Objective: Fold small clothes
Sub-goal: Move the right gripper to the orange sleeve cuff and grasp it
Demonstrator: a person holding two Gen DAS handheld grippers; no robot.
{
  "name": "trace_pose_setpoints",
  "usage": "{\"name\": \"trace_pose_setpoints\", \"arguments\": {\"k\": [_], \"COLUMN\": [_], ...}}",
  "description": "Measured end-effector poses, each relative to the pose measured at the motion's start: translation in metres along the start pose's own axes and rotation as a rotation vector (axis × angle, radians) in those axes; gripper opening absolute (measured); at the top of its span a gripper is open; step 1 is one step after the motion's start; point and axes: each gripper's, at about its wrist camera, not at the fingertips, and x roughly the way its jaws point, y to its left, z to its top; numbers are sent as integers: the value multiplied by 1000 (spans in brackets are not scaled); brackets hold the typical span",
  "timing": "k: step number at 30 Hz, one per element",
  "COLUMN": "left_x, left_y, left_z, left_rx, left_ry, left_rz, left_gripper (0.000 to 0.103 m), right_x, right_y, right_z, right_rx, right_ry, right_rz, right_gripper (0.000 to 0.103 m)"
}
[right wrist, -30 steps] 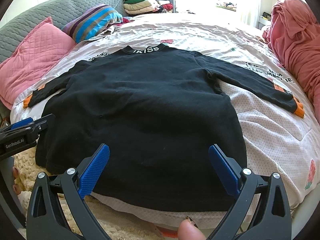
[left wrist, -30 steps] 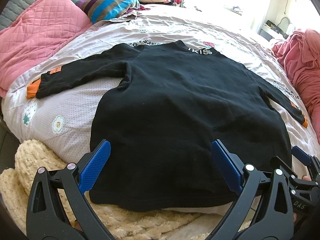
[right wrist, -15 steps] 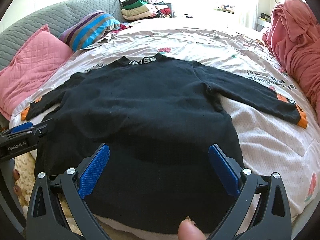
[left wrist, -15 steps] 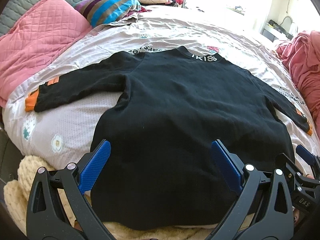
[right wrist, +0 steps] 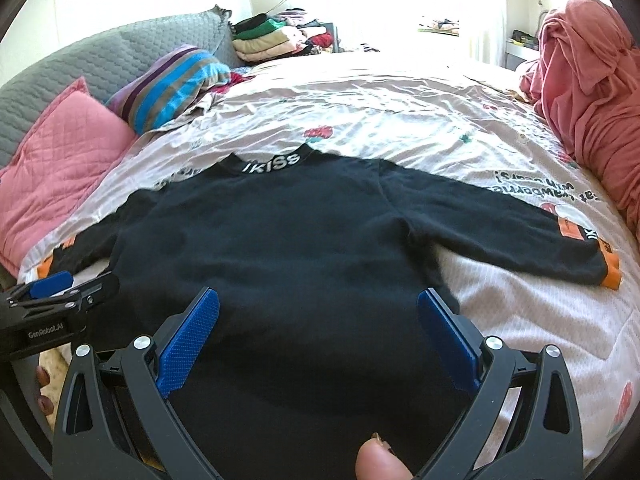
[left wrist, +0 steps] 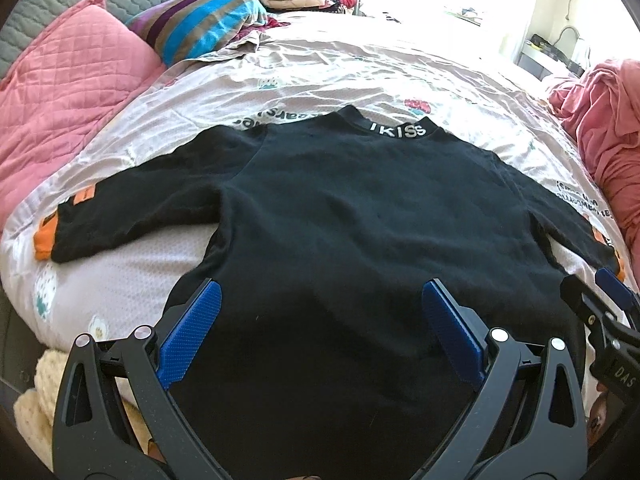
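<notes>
A black sweater [left wrist: 352, 216] lay flat, sleeves spread. Both the left gripper [left wrist: 318, 324] and right gripper [right wrist: 318, 324] hovered wide above its hem; each should pinch one hem corner squarely.

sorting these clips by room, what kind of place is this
Most likely a home bedroom. A black long-sleeved sweater lies spread on a bed with a floral printed cover, a pink quilted pillow rests against a grey quilted headboard, and folded clothes are stacked behind.

Black sweater [left wrist: 360, 216], orange cuffs [right wrist: 610, 268]; pink quilted pillow [left wrist: 60, 92]; blue fingers [left wrist: 192, 336].
</notes>
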Motion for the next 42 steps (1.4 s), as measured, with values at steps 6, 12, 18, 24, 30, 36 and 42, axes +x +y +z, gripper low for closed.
{"name": "trace_pose_setpoints", "arguments": {"k": [6, 12, 18, 24, 30, 36, 42], "left_x": [13, 25, 38, 50, 66, 83, 101], "left_y": [-12, -25, -33, -41, -52, -56, -53], "left_z": [18, 29, 36, 45, 53, 61, 68], "left_rx": [27, 58, 67, 78, 103, 95, 63], "left_ry": [4, 7, 22, 27, 37, 67, 85], "left_rz": [-13, -34, -47, -62, -81, -96, -92], "left_gripper": [94, 94, 95, 94, 94, 94, 94], "right_x": [9, 18, 23, 30, 38, 45, 53], "right_y": [-18, -40, -61, -87, -120, -167, -228], "right_z": [9, 15, 19, 20, 18, 11, -2], "right_rx": [34, 79, 123, 178, 244, 359, 541], "right_ry": [-7, -6, -8, -2, 19, 43, 70], "right_rz": [-40, -87, -131, -181, -241, -307, -356], "right_gripper": [99, 99, 99, 99, 99, 99, 99]}}
